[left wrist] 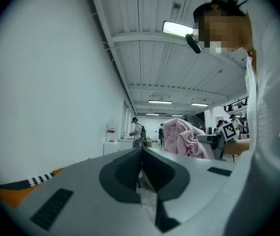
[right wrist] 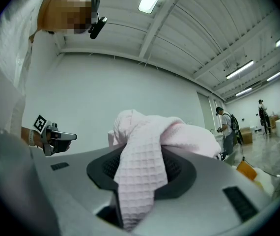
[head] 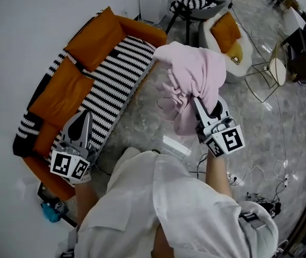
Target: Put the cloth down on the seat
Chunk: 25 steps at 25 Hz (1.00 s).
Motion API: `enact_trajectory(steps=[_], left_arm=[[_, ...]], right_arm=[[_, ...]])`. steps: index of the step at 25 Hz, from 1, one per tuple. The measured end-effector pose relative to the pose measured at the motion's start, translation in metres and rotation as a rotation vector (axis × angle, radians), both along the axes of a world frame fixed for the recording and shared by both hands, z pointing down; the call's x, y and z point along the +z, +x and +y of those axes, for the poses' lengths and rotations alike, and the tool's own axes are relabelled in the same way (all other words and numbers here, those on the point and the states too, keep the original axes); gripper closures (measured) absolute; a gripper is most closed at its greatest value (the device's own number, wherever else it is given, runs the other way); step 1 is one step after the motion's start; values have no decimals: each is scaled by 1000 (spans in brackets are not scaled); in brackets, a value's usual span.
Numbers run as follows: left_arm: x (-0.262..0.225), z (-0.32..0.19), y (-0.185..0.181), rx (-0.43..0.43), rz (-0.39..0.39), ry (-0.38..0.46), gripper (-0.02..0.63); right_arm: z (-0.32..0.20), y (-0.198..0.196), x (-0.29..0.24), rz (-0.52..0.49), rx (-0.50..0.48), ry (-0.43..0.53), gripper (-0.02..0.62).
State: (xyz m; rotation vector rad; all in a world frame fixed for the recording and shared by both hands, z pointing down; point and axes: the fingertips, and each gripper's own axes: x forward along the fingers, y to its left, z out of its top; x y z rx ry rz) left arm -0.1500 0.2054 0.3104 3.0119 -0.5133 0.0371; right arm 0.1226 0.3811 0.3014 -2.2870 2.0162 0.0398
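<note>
A pink waffle-weave cloth (head: pixel 191 79) hangs bunched in the air, with my right gripper (head: pixel 197 102) shut on it. In the right gripper view the cloth (right wrist: pixel 145 166) drapes over and between the jaws. The seat is a sofa (head: pixel 122 77) with a black-and-white striped cover and orange cushions (head: pixel 94 39), along the wall at the left. My left gripper (head: pixel 83 123) is held over the sofa's front edge, jaws together and nothing between them (left wrist: pixel 141 154). From the left gripper view the cloth (left wrist: pixel 183 139) shows far off to the right.
A white chair (head: pixel 231 36) with an orange cushion and a dark stool with a striped cloth (head: pixel 193 1) stand beyond the sofa. Cables (head: pixel 260 190) lie on the marble floor at the right. A wire-frame side table (head: pixel 271 74) stands at the right.
</note>
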Motion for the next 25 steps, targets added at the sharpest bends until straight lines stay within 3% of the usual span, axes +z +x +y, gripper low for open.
enact_trajectory(steps=[5,16,25], left_arm=[[10,-36,13,-22,13,-20,589],[17,-207,74,14,70,-45,589],[20,-296,91,22,85,-37,589]], right_arm=[[-37,15,8,-4,-17,-17,445],[-191,63,-7,2,3,-41,446],[-291,81,4,-29,2,-59,445]])
